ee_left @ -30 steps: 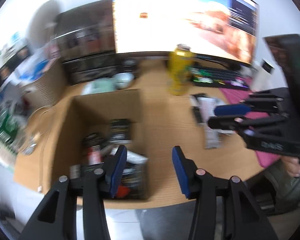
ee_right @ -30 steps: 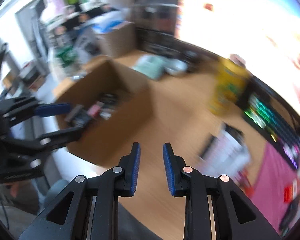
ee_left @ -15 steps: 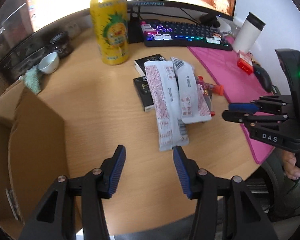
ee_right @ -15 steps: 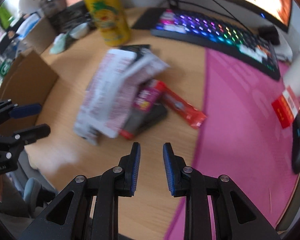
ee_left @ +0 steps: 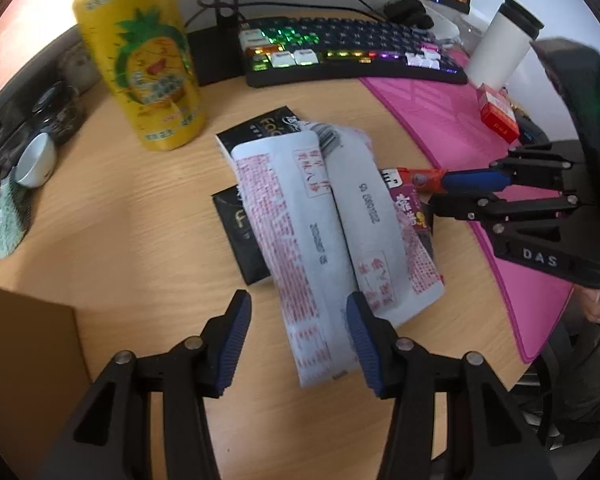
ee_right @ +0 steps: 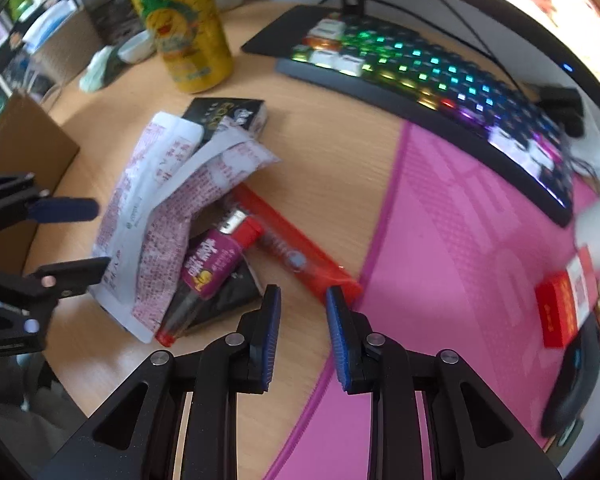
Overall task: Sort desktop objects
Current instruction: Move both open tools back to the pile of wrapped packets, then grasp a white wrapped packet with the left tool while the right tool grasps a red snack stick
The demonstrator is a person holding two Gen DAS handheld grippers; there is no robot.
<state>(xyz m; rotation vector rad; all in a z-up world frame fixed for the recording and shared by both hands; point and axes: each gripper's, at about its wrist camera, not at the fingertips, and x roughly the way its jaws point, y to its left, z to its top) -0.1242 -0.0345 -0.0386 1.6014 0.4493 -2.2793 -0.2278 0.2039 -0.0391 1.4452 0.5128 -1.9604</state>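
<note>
Cardboard box (ee_left: 28, 344): we see only its brown wall at the lower left of the left wrist view; we judge it stiff and light, the likely place for sorted items.

Pineapple drink can (ee_left: 140, 56): it stands upright at the upper left of that view, apart from the pile. We judge it rigid and smooth, and heavy only if full, which we cannot tell; we would take it around the middle of its side.

White sachets (ee_left: 320, 236): two long printed packets lie side by side at the centre, on top of the pile. We judge them light, soft and crinkly, likely to bend or slide; the free near end of the left one, between our left fingers, looks the best hold.

Black packets (ee_left: 240, 236): flat, partly under the sachets; thin and hard to lift off the desk, so we would slide an edge free first.

Red stick pack (ee_right: 300, 256): it lies slantwise in the centre of the right wrist view, its near end just ahead of our right fingers; slim, light, probably slippery foil.

Purple tube (ee_right: 212, 268): small, round, red-capped, leaning on the pile; it may roll.

Left gripper (ee_left: 296, 340): fingers wide apart, straddling the sachet's end, not pressing it.

Right gripper (ee_right: 302, 336): fingers narrow, with a small gap, holding nothing.
</note>
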